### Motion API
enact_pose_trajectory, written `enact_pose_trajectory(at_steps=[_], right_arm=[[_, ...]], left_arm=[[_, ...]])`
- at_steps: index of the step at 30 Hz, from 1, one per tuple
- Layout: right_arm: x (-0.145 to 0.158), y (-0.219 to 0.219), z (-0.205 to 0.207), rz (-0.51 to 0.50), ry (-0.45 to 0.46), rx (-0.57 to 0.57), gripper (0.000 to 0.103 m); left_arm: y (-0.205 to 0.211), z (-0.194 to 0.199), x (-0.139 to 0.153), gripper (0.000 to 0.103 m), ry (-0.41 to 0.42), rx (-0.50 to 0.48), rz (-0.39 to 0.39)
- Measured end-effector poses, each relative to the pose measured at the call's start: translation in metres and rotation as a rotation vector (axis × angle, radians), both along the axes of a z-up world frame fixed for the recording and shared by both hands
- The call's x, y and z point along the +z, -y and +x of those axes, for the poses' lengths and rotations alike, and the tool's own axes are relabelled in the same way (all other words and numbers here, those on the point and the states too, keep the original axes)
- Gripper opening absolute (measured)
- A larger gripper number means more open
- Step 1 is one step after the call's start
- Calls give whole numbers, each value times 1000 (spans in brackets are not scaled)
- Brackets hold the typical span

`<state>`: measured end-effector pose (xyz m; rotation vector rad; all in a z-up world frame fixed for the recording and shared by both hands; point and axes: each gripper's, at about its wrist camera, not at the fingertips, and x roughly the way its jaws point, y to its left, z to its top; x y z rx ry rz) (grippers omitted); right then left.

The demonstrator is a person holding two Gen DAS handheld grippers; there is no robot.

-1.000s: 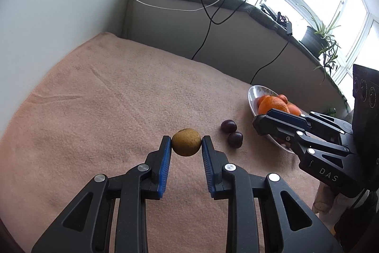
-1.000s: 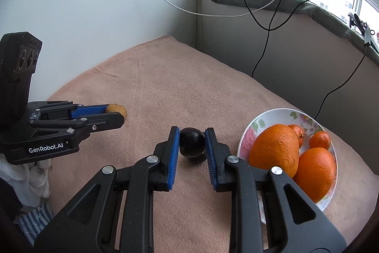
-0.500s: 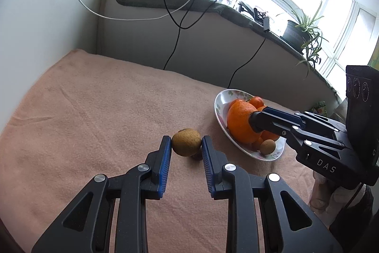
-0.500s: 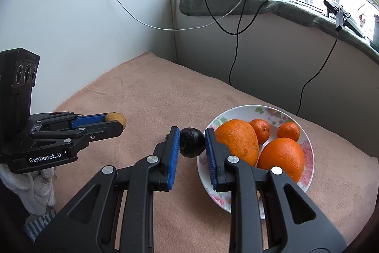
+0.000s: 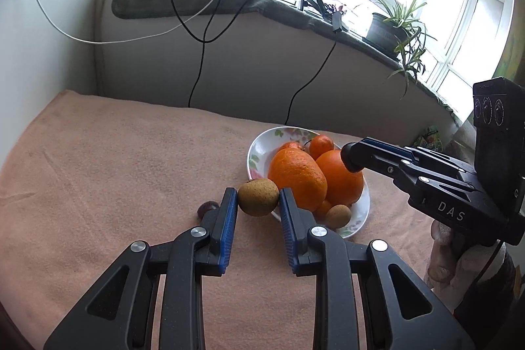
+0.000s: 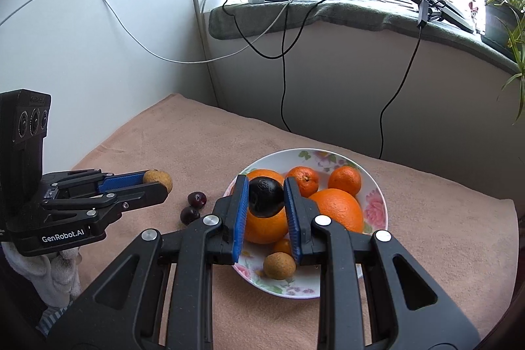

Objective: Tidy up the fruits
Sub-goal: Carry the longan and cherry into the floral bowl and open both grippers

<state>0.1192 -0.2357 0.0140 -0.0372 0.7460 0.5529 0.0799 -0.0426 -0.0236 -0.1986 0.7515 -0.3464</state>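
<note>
My left gripper is shut on a small brown round fruit, held in the air just left of the flowered plate. Above that plate my right gripper is shut on a dark, almost black fruit. The plate holds two big oranges, small tangerines and a second brown fruit. Two dark red fruits lie on the pink cloth left of the plate. The left gripper shows in the right wrist view, the right gripper in the left wrist view.
The pink cloth covers the table, with a white wall to the left and a low grey wall behind. Black and white cables hang down that wall from a padded sill. A potted plant stands on the sill at right.
Both grippers have carried their fruits to the right, toward the plate. The dark fruit now hangs over the plate and the brown fruit is beside its left rim.
</note>
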Motion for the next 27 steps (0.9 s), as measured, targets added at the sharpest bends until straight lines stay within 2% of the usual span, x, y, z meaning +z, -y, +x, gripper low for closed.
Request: enact_pose_trajectory(at_steps=[10,21,27], right_arm=[[-4,20,28,25,-19,-32,23],[-23,22,70,97,-113,-20,23],[-32,19,82,100,-144,-15,23]], left_arm=[[31,17,2,25,2,-65,9],[59,31,5,25,6,-123,3],[72,35,4,25,2,-152,2]])
